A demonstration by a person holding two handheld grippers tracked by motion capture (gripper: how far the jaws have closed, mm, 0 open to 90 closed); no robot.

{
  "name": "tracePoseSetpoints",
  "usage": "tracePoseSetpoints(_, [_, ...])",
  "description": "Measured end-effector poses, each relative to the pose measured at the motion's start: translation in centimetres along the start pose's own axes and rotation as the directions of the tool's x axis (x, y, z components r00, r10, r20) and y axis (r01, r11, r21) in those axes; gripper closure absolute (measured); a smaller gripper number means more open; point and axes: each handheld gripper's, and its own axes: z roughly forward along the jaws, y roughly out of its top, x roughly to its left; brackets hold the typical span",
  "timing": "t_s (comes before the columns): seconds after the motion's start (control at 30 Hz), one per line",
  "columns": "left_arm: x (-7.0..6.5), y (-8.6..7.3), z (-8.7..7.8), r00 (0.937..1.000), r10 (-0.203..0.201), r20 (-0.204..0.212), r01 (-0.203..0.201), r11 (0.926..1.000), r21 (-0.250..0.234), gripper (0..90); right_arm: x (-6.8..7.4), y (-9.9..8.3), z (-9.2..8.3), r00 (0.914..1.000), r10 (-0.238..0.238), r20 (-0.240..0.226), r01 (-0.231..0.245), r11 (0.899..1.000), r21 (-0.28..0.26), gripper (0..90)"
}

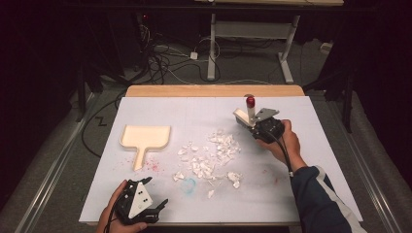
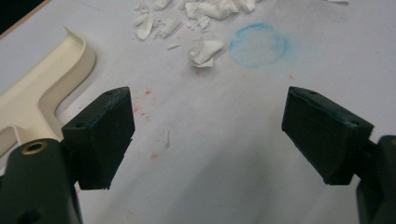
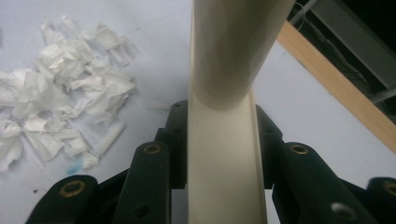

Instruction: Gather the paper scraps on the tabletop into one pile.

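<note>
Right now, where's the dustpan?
High view: the cream dustpan lies flat on the table's left half, handle toward the person, left of the torn paper scraps and beyond the left hand-held gripper.

**Around the table: what else is there**

White sheet covers most of the tabletop; bare wood strip shows along the far edge. Blue chalky ring smudged on the sheet nr the front, clearer in left gripper view. Pinkish-red specks scattered a bit left of it. Behind the table, grey carpet floor w/ a tangle of black and white cables and a small white plug box. White desk frame stands further back, 2 legs on flat feet. Metal rails run along the floor on both sides. Rest of the room is dark.
</note>
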Motion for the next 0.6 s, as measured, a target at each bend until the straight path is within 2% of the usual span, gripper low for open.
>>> tracePoseSetpoints(0.07, [0.0, -0.1, 0.0, 1.0000, 0.003, 0.004, -0.003, 1.0000, 0.006, 16.1, 0.8, 0.2, 0.4, 0.9994, -0.019, -0.028, 0.018, 1.000, -0.007, 67.9])
tracePoseSetpoints(0.13, [0.0, -0.1, 0.0, 1.0000, 0.003, 0.005, -0.003, 1.0000, 0.009, 16.1, 1.9, 0.4, 0.6, 0.9980, -0.064, -0.006, 0.063, 0.998, -0.008, 67.9])
tracePoseSetpoints(0.2, [0.0, -0.1, 0.0, 1.0000, 0.006, 0.005, -0.006, 0.9999, 0.012, 16.1, 2.9, 0.4, 0.8, 0.9950, -0.099, -0.012, 0.099, 0.995, -0.025, 67.9])
tracePoseSetpoints(0.27, [0.0, -0.1, -0.1, 1.0000, 0.008, 0.004, -0.008, 0.9998, 0.015, 16.1, 3.9, 0.3, 0.7, 0.9894, -0.145, 0.004, 0.145, 0.988, -0.049, 67.9])
tracePoseSetpoints(0.37, [-0.1, -0.1, 0.0, 1.0000, 0.009, 0.003, -0.010, 0.9997, 0.025, 16.1, 5.2, -0.2, 0.2, 0.9807, -0.195, -0.010, 0.193, 0.976, -0.097, 67.9])
tracePoseSetpoints(0.47, [-0.2, -0.1, 0.1, 0.9999, 0.013, 0.005, -0.013, 0.9996, 0.025, 16.1, 6.3, -0.9, -0.6, 0.9705, -0.238, -0.035, 0.232, 0.964, -0.127, 67.8])
tracePoseSetpoints(0.6, [-0.2, 0.0, 0.2, 0.9999, 0.016, 0.005, -0.016, 0.9994, 0.030, 16.1, 7.7, -1.7, -2.0, 0.9459, -0.316, -0.072, 0.301, 0.938, -0.170, 67.7])
